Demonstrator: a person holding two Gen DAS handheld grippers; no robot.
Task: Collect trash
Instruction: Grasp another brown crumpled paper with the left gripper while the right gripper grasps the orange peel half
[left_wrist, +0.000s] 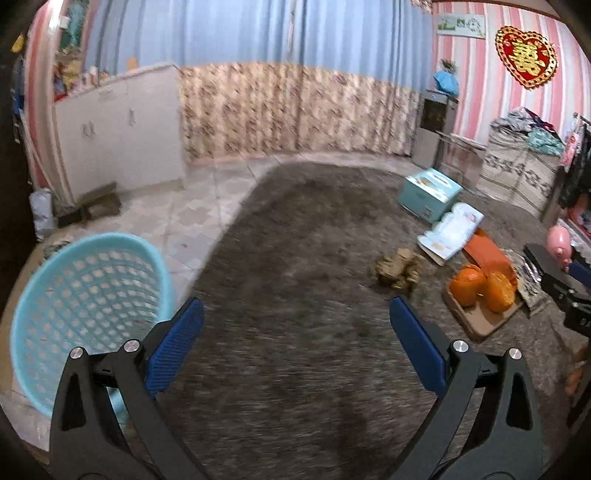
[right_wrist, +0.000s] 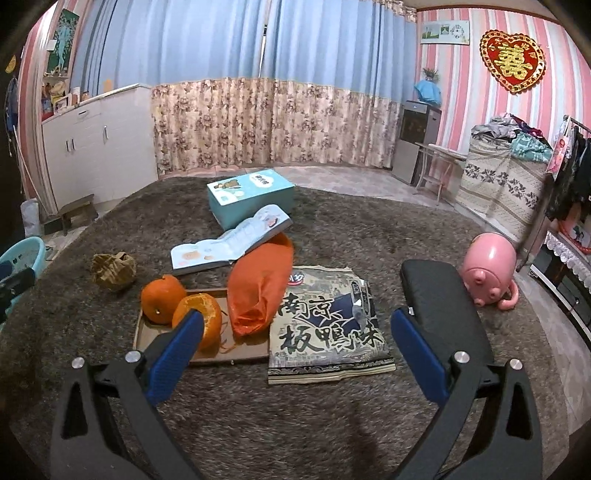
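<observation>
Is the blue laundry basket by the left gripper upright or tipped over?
Tipped. In the left wrist view the blue basket lies on its side, its open mouth facing the camera and its perforated inner wall visible. No trash shows inside.

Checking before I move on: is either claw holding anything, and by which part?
Nothing held: left claw and right claw both gape open, empty, above the brown shaggy carpet.

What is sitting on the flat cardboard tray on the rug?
On the cardboard tray: a whole orange, a peeled-open orange, and the orange bag's lower end. The tray's middle is hidden beneath them.
</observation>
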